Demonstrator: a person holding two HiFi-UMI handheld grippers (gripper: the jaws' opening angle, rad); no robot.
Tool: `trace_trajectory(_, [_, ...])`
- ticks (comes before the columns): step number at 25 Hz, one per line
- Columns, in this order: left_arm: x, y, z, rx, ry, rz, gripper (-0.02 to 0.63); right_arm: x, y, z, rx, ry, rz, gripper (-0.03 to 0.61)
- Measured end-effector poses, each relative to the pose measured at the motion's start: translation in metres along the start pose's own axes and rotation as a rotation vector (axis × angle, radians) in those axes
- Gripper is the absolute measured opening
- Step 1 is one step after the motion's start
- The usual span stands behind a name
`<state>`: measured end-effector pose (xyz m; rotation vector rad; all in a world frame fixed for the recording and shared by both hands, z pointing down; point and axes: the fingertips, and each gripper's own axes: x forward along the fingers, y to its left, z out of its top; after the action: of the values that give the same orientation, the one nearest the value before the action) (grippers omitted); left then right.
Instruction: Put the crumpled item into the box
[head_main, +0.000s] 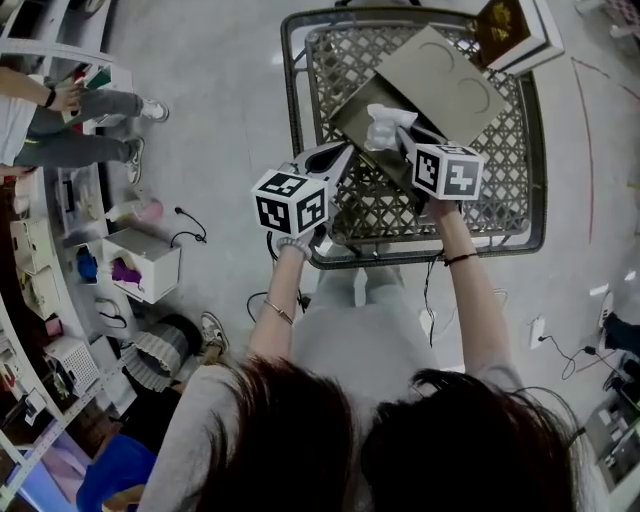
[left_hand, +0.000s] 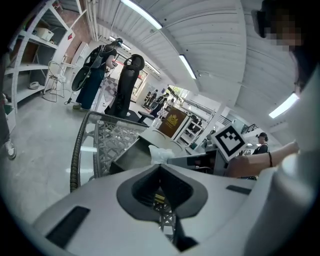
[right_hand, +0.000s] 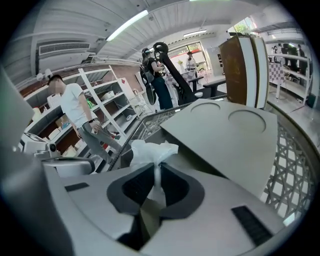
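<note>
The fingers of your right gripper (right_hand: 156, 167) are pinched narrow on a thin twist of the crumpled item (right_hand: 150, 150). Most of its white bulk bunches out beyond the tips. In the head view it hangs over the open mouth of the box (head_main: 352, 118), close under the raised lid (head_main: 440, 78). The fingers of your left gripper (left_hand: 160, 167) are drawn together with nothing visible between them. They sit by the near corner of the box, above the lattice of the table (head_main: 290, 100). Whether they touch the box I cannot tell.

This looks like the lowering step, with the item not yet inside. Your hold is only on a thin tail, so go down gently and straight, without swinging. Steer clear of the lid's edge, which could snag the loose paper and pull it free. Aim for the middle of the dark opening, not the rim. Part the fingers only once the bulk sits below the walls, since so light a thing may drift or cling to a pad.
</note>
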<state>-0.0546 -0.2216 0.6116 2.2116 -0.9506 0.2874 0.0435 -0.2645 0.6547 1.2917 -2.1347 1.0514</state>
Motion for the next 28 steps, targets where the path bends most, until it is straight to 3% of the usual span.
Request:
trace_trajectory(13, [0.002, 0.008, -0.011, -0.028, 0.011, -0.002, 0.017, 0.024, -0.014, -0.019, 0.049, 0.168, -0.09, 0.057])
trace_trajectory(26, [0.0, 0.007, -0.015, -0.025, 0.024, 0.001, 0.017, 0.025, -0.016, -0.023, 0.034, 0.213, -0.113, 0.062])
trace_trajectory(28, [-0.001, 0.005, -0.015, -0.028, 0.024, 0.002, 0.017, 0.025, -0.015, -0.023, 0.029, 0.218, -0.12, 0.117])
